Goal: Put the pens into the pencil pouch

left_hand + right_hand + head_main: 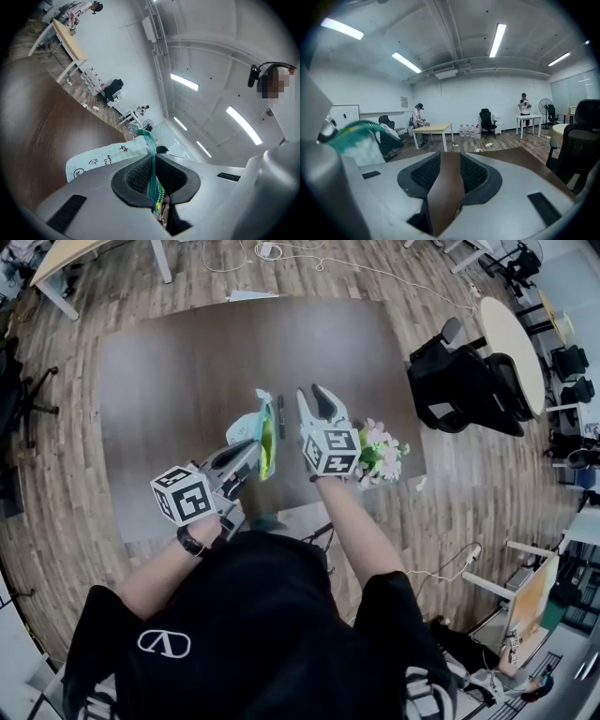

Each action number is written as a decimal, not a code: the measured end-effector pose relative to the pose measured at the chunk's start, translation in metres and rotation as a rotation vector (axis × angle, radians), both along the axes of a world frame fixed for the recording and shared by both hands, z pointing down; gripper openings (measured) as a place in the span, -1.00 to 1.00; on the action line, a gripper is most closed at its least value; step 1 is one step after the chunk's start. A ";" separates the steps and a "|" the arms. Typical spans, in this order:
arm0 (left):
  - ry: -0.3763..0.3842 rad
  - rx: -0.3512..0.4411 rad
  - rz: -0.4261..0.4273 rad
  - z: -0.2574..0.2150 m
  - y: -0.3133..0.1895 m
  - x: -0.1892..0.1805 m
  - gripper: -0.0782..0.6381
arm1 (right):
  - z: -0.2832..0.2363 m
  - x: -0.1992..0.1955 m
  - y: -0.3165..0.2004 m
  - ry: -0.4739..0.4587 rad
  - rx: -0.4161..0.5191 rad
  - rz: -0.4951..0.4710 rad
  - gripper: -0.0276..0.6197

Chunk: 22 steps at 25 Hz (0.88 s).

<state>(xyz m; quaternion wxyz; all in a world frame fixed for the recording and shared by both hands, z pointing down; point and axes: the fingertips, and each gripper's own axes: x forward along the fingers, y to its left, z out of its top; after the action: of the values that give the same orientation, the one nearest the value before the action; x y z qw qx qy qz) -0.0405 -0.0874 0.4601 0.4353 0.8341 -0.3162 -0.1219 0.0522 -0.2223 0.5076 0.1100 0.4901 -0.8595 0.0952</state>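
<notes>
My left gripper [251,452] is shut on the green zipper edge of the pale teal pencil pouch [260,431], which it holds up on edge above the brown table [178,381]. In the left gripper view the zipper strip runs between the closed jaws of the left gripper [153,165], and the printed pouch [101,158] hangs out to the left. A dark pen [280,416] lies on the table just past the pouch. My right gripper [317,401] stands open to the right of the pouch; only tabletop shows between the jaws of the right gripper [446,174]. The pouch [356,136] appears at that view's left.
A bunch of pale flowers [381,454] lies on the table near its right front corner, close to my right hand. Black office chairs [464,390] and a round table [511,338] stand beyond the table's right edge. A white sheet [251,295] lies at the far edge.
</notes>
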 end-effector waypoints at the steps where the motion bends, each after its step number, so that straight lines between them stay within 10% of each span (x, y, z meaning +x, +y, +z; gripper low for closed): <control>1: 0.002 -0.004 -0.005 0.001 0.002 -0.002 -0.72 | 0.019 -0.003 -0.007 0.025 -0.042 -0.007 -0.55; 16: -0.001 -0.053 -0.054 0.021 0.001 -0.023 -0.72 | 0.255 -0.020 -0.029 0.327 -0.616 -0.028 -0.54; 22: -0.008 -0.065 -0.073 0.027 0.001 -0.031 -0.72 | 0.290 -0.031 -0.033 0.298 -0.747 -0.053 -0.54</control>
<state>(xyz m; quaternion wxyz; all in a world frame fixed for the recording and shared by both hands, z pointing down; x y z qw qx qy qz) -0.0712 -0.0861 0.4867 0.4560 0.8079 -0.3520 -0.1242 0.0214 -0.2557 0.7978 0.4064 0.4023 -0.7528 0.3259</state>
